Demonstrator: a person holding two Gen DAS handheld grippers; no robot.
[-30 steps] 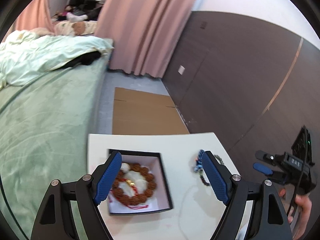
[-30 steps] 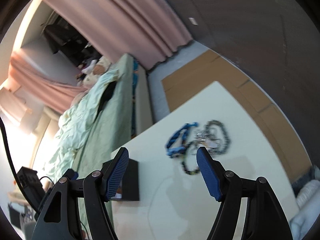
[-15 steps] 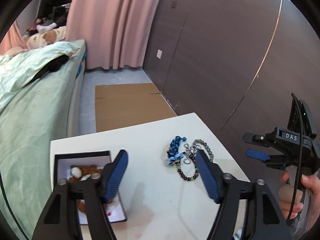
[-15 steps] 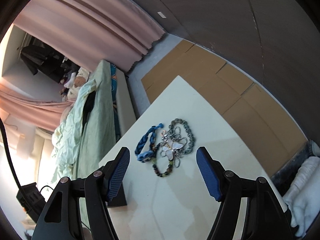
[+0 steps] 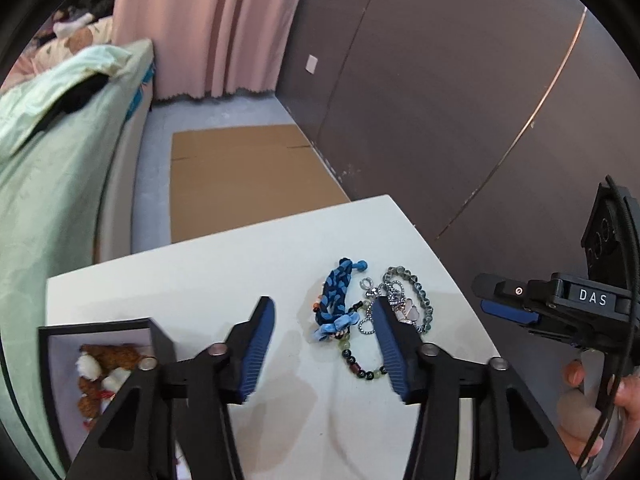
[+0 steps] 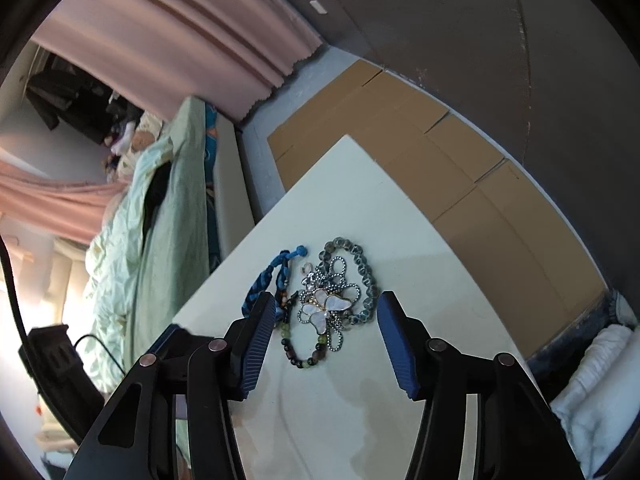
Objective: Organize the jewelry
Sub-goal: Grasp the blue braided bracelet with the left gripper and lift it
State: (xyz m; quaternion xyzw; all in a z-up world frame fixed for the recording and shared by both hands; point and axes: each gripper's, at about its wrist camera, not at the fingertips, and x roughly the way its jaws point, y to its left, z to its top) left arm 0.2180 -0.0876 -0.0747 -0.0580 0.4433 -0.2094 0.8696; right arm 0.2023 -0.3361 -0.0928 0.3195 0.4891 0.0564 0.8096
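Brown bead bracelet (image 5: 106, 376) was boxed | tangled jewelry pile (image 6: 328, 300) remained on counter (image 6: 360, 400) | my both grippers were wide, empty

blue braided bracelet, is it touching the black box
Apart. In the left wrist view the blue braided bracelet lies in the jewelry pile, while the black box sits at the table's other end, with bare white table between them.

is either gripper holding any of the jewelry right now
No. The left gripper and right gripper are both open and empty; the jewelry pile lies untouched on the table.
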